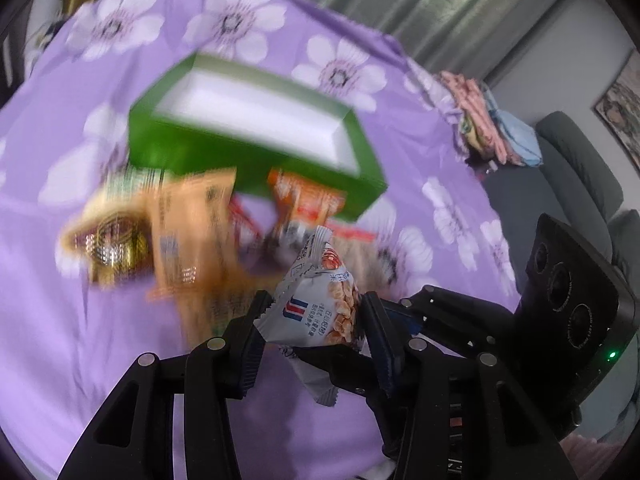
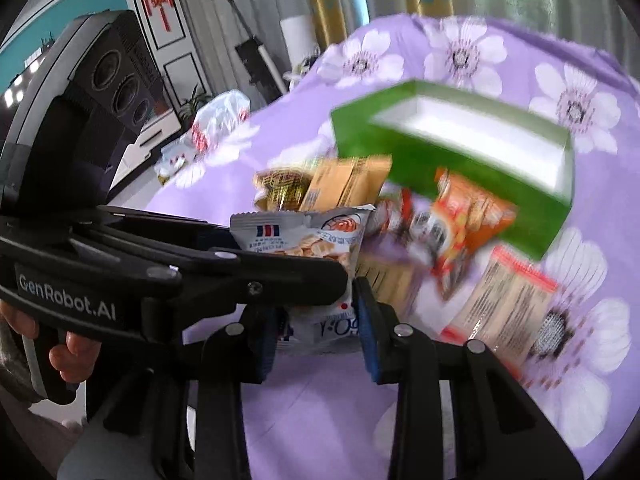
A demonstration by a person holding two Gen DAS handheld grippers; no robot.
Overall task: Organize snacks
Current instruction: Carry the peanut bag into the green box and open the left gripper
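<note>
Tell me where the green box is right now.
The green box sits open on the purple flowered cloth, centre of both wrist views, just behind the snack pile.

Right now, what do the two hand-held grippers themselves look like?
Both are matte black plastic linkages with silver pivot pins and ribbed blue finger pads. The left hand-held gripper, seen from the right wrist, bears white "GenRobot.AI" lettering and a block with three round lenses. The right hand-held gripper carries the same lens block plus a lit green LED. No cables visible.
</note>
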